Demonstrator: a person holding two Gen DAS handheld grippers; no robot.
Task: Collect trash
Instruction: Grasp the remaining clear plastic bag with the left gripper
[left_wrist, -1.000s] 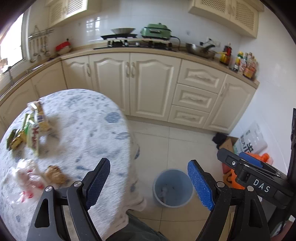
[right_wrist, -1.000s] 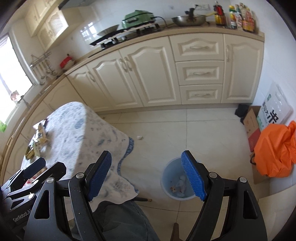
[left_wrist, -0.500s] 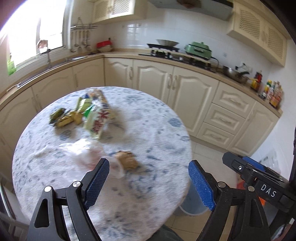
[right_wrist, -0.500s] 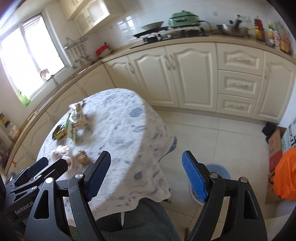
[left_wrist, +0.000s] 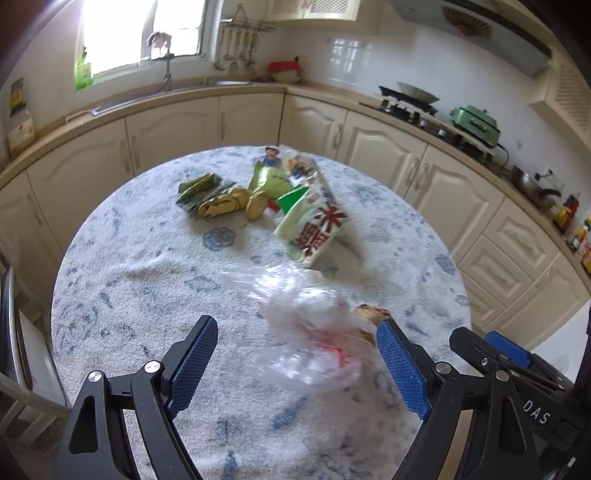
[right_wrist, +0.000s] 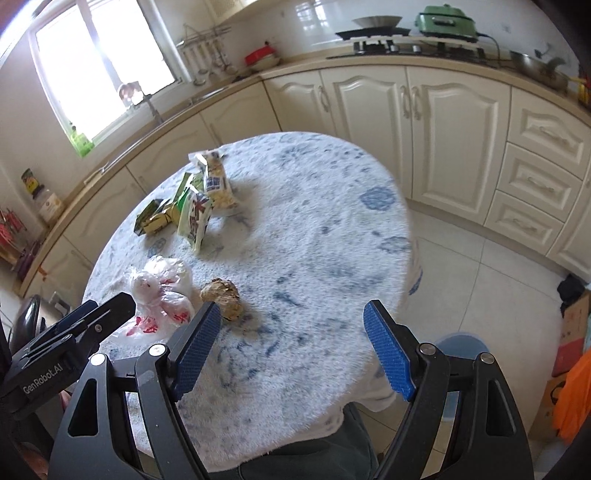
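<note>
Trash lies on a round table (left_wrist: 147, 258) with a blue-patterned white cloth. Nearest is a crumpled clear plastic bag (left_wrist: 310, 332) (right_wrist: 162, 291) with red print. A brown crumpled lump (left_wrist: 373, 315) (right_wrist: 223, 293) sits beside it. Farther back lie a white-green snack bag (left_wrist: 314, 229) (right_wrist: 195, 218) and several green and yellow wrappers (left_wrist: 218, 197) (right_wrist: 155, 219). My left gripper (left_wrist: 295, 354) hovers open over the plastic bag, touching nothing. Above the table's near side my right gripper (right_wrist: 291, 336) is open and empty, with the brown lump just left of its left finger. A blue bin (right_wrist: 461, 347) stands on the floor.
Cream kitchen cabinets (right_wrist: 424, 122) and a counter curve behind the table, with a stove and a green cooker (right_wrist: 447, 20). An orange bag (right_wrist: 576, 398) and cardboard boxes lie on the tiled floor at the right. A person's dark trousers (right_wrist: 306, 458) show at the table's near edge.
Both grippers swung left from the floor bin to over the table. The trash pile now fills the views and the plastic bag lies between the left fingers. Both stayed open.
</note>
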